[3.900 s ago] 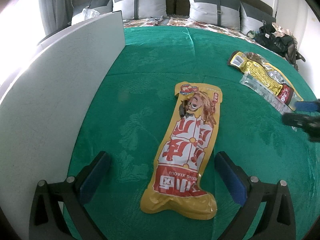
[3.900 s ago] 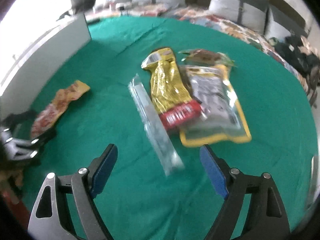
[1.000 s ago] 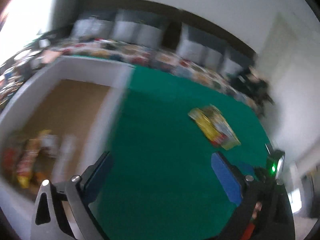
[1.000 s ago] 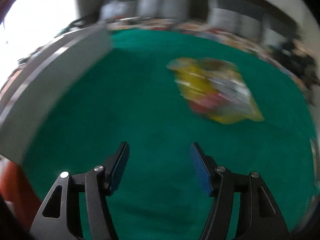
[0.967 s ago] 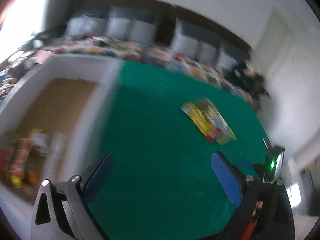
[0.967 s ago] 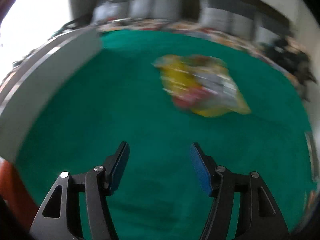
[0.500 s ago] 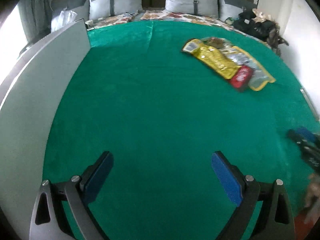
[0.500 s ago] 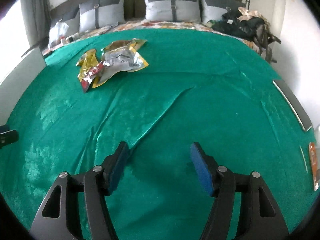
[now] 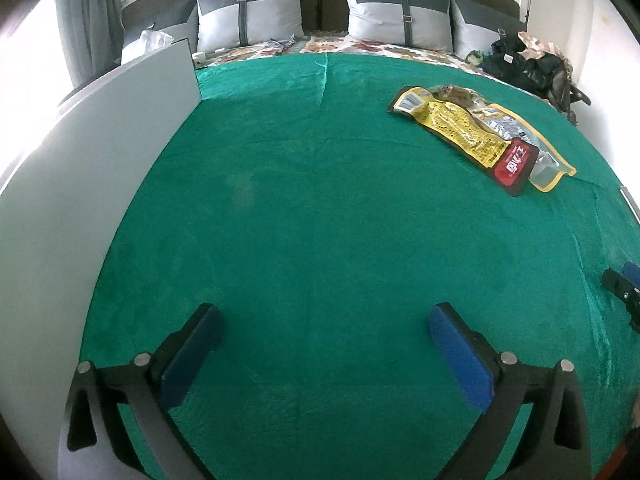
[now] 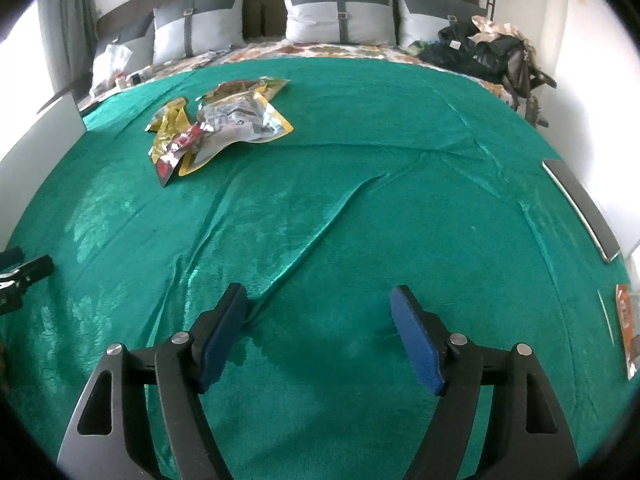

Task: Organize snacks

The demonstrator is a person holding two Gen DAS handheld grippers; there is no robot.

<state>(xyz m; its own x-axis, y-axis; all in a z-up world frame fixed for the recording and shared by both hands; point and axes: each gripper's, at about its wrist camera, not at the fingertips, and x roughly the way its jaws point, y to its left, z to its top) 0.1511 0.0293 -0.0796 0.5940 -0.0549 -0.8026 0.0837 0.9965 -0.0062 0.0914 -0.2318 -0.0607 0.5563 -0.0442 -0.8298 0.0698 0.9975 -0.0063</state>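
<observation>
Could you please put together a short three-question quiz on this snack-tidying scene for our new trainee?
1. True or false: the left gripper holds a snack packet.
2. Which packet lies on top of the pile of snacks in the left wrist view? A) a yellow one with a red end B) a blue one C) a white one
3. What colour is the blanket under the snacks?

Key:
1. False; its jaws stand open over bare blanket, as do those of the right gripper.
2. A, the yellow packet.
3. Green.

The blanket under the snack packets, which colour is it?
The blanket is green, with a faint woven pattern; this shows best in the right wrist view.
</observation>
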